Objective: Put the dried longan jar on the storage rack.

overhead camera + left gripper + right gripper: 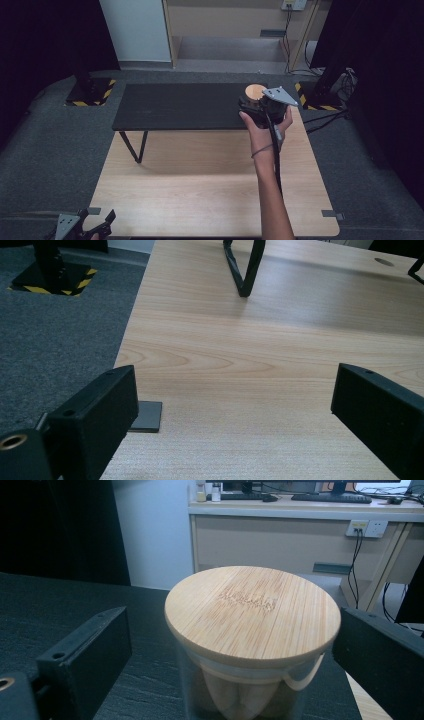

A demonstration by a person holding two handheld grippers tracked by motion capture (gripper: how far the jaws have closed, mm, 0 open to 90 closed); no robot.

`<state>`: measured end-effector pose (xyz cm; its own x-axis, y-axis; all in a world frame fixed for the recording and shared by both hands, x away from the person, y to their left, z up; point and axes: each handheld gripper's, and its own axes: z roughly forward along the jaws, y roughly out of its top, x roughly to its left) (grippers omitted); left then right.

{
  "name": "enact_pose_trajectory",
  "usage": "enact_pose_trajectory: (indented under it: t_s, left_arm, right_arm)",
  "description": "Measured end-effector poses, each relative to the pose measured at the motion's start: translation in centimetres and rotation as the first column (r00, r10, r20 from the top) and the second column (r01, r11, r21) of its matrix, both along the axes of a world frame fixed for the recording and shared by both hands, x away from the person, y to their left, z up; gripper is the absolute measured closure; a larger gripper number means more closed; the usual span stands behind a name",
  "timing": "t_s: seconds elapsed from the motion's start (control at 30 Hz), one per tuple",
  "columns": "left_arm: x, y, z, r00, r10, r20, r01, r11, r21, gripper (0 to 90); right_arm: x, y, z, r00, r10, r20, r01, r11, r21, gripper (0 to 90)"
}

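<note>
Your right gripper [235, 645] stands with its two black jaws spread wide, one on each side of the clear glass jar with the round bamboo lid [252, 615]. In the right gripper view there is a gap between each jaw and the jar, widest at the left jaw, so neither pad presses on the glass. The lid is seated flat on the jar, with a pale seal ring showing under its rim, and light rounded pieces sit inside the glass; what they are cannot be made out.

From the high view, your right gripper [252, 104] is held out at arm's length with its grey three-cornered plate on top, and the jar [255, 91] shows just beyond it as a tan disc. The jar stands upright near the right end of the low black slate-topped bench [175, 106], which rests on the far part of the light wooden table [200, 190] on thin black legs.

Your left gripper [95, 225] sits well apart from all this, at the near left corner of the table. Its jaws are spread wide too, with bare wood between them and a small grey metal corner plate [147, 416] just beside the left jaw.
</note>
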<state>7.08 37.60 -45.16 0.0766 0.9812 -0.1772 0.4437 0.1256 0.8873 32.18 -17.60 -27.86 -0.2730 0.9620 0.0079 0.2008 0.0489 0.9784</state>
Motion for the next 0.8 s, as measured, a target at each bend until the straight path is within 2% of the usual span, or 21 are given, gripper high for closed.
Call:
enact_pose_trajectory:
  t_s: [0.8]
  left_arm:
    - [-0.4,-0.1,0.3,0.9999,-0.003,0.013,0.003,1.0000,-0.002,3.6]
  right_arm:
    - [-2.2,-0.4,-0.3,0.9997,-0.012,0.023,0.012,1.000,-0.007,1.8]
